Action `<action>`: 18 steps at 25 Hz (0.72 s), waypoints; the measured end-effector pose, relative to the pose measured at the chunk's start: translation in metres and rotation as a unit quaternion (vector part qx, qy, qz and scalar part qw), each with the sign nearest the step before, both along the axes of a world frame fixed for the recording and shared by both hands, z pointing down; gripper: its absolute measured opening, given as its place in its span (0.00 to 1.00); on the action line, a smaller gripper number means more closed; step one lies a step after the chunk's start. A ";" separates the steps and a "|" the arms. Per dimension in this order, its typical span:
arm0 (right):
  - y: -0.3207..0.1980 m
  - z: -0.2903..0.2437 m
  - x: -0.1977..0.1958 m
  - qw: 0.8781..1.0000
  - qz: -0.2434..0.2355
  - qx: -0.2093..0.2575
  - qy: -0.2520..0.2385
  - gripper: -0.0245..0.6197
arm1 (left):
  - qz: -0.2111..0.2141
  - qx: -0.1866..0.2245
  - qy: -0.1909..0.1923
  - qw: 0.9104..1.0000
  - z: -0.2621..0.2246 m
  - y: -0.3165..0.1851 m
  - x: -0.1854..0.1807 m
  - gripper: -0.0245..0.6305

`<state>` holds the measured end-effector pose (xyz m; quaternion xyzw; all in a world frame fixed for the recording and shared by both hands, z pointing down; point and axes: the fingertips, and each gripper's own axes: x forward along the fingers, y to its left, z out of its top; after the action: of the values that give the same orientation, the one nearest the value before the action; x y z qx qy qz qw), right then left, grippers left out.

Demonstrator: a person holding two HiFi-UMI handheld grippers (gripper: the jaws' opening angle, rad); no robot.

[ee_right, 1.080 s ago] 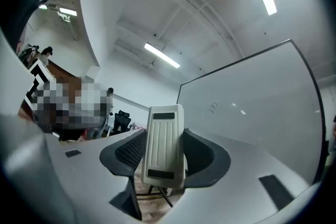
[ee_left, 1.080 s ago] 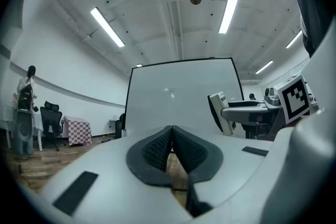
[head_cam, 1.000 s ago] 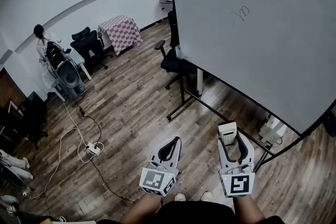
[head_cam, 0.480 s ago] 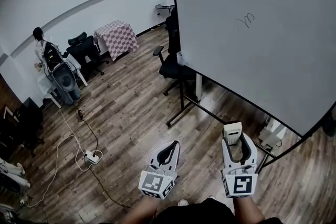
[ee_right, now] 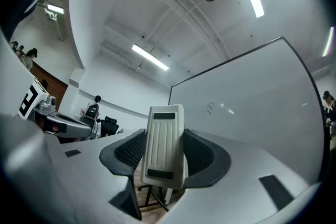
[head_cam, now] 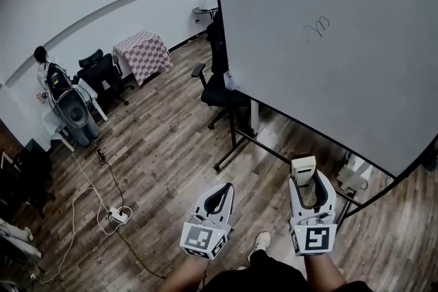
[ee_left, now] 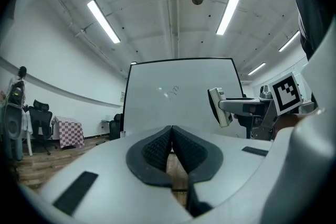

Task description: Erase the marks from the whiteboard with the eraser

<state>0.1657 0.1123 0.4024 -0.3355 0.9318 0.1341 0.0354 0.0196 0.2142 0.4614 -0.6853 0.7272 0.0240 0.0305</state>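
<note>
The right gripper is clamped on the pale eraser, which stands upright between its jaws, low and apart from the board. The left gripper is beside it, jaws pressed together with nothing between them. Around us is a white-walled room with a dark wood plank floor. The big whiteboard stands on a black wheeled frame, nearly clean. Office chairs sit by its left edge, and a checkered-cloth table stands at the far wall. A white power strip lies on the planks. One small scribble marks the upper board.
</note>
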 end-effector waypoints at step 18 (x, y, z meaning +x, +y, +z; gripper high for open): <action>-0.161 -0.003 -0.032 0.999 0.040 -0.002 0.000 0.42 | 0.040 -0.004 -0.009 0.999 -0.009 -0.167 -0.044 0.07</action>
<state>0.1336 -0.0485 0.3999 -0.3725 0.9179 0.1332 0.0295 -0.0243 0.0475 0.4522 -0.7141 0.6990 0.0167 0.0332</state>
